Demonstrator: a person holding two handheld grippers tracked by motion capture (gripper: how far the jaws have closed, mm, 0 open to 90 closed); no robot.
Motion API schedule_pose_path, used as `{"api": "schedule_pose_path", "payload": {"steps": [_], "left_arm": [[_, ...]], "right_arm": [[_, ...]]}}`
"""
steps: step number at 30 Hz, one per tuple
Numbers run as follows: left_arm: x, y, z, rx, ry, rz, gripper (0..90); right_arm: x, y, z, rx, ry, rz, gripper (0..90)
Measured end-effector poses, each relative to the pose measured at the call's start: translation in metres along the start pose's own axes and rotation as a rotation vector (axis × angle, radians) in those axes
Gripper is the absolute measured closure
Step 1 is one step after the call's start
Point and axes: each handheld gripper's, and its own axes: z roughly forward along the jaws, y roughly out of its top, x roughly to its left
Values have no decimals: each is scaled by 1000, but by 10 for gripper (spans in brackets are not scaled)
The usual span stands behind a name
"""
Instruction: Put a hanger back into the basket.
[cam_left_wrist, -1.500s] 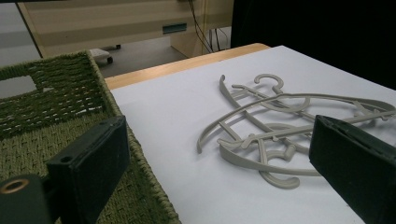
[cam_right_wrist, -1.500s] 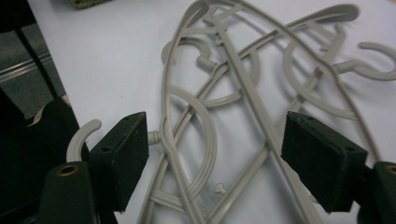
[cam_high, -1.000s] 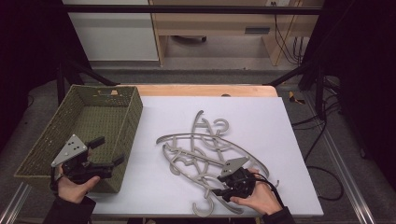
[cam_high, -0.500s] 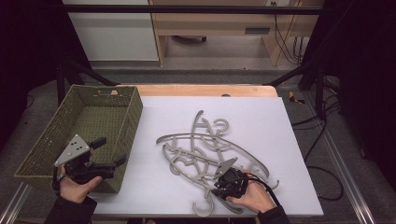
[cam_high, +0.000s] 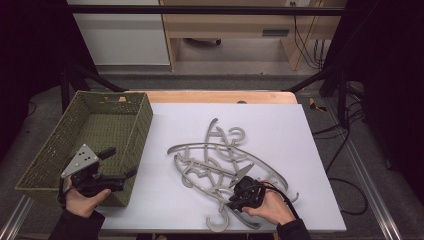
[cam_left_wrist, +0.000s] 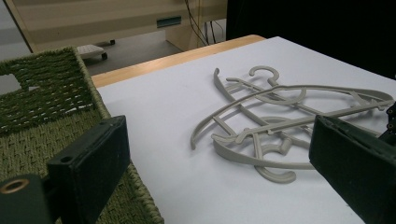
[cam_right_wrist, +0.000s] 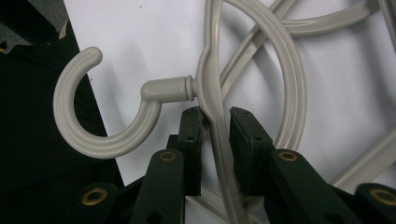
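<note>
Right gripper (cam_high: 239, 196): jaws have just been closing, now pinching the nearest grey hanger (cam_right_wrist: 210, 70) beside its hook; a lift looks next.
Hanger pile (cam_high: 220, 160): on the white table (cam_high: 300, 150), right of the wicker basket (cam_high: 45, 165).
Left gripper (cam_high: 120, 167): wide open, empty, over the basket's near corner.
Right gripper view: shows pads touching the hanger's arm.

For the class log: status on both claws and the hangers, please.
Right claw just closing around a grey hanger near its hook. Left claw open, idle at the basket. Other hangers tangled with it.
</note>
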Motion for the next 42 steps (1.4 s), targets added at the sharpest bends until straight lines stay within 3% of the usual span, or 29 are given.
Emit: {"api": "schedule_pose_path", "payload": {"steps": [3,11,15,25,29,34,37,42], "left_arm": [[0,0,0,0,0,2,50],[-1,0,0,-3,0,4,51],[-2,1,-1,-6,0,8,51],[-6,2,-1,-6,-9,24,53],[-11,3,1,-1,-19,38,54],[-21,7,5,10,-41,77,55],[-31,10,9,23,-67,112,56],[-53,15,22,72,-120,199,56]], "right_arm": [[-1,1,0,8,11,20,753],[-1,1,-1,-3,37,-23,821],[-5,1,-4,-14,23,-7,824],[-6,-2,-25,-118,10,10,828],[-5,-3,-37,-136,27,2,829],[2,1,-52,-143,24,-29,828],[4,4,-59,-166,47,-62,828],[6,9,-69,-178,73,-98,828]]}}
